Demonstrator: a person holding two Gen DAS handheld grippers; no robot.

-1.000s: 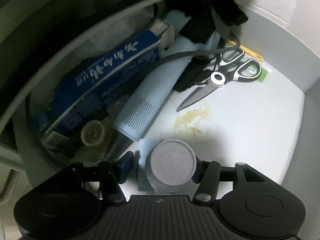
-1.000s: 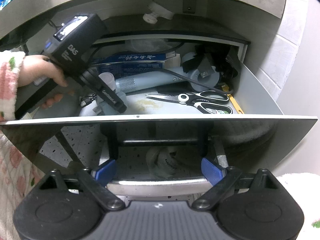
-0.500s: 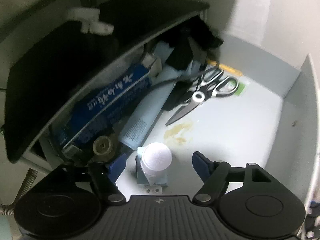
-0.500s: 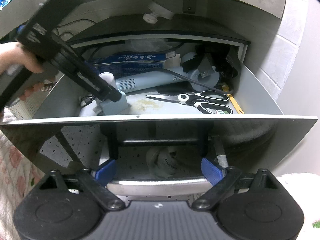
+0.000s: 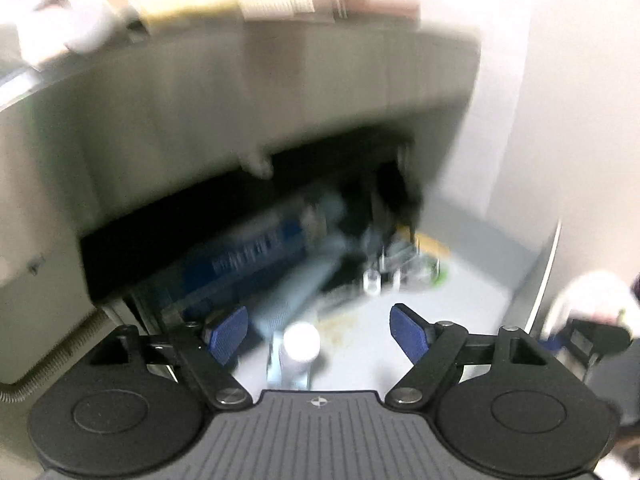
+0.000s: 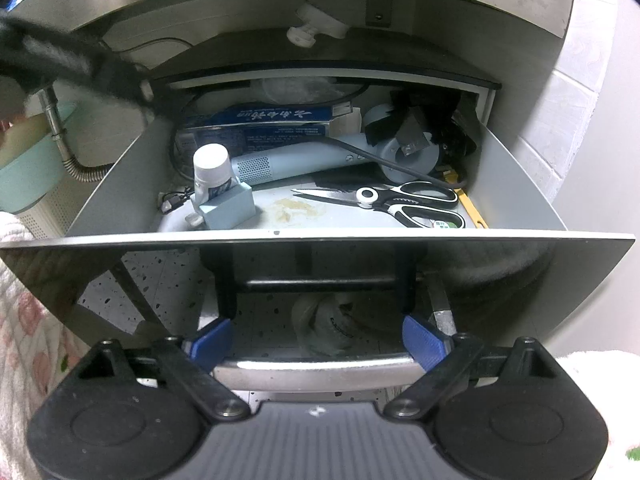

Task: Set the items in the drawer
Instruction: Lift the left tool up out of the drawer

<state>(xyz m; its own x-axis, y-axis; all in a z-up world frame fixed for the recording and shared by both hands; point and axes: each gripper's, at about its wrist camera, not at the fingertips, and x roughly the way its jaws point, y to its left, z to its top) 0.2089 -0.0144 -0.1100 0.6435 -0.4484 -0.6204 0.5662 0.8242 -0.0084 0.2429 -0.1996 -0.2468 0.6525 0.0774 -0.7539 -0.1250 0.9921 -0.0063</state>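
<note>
In open drawer [image 6: 516, 184], front left corner: white-capped bottle [image 6: 211, 168] upright in pale blue holder [image 6: 230, 210], resting on drawer floor. Just behind it, light blue cylinder device [image 6: 296, 162] and blue box [image 6: 260, 118]; scissors [image 6: 400, 200] lie to right, well apart. Left gripper [image 5: 319, 334] above bottle, jaws opening, nothing between pads, view blurred. Right gripper [image 6: 318, 344] at drawer's metal handle [image 6: 316, 372], pads on either side; contact unclear, cannot tell grip.

A home kitchen or utility corner: white tiled wall [image 6: 576, 92], steel-fronted junk drawer [image 6: 320, 240] with kitchen scissors [image 6: 404, 202], corrugated hose [image 6: 76, 168] at left.
</note>
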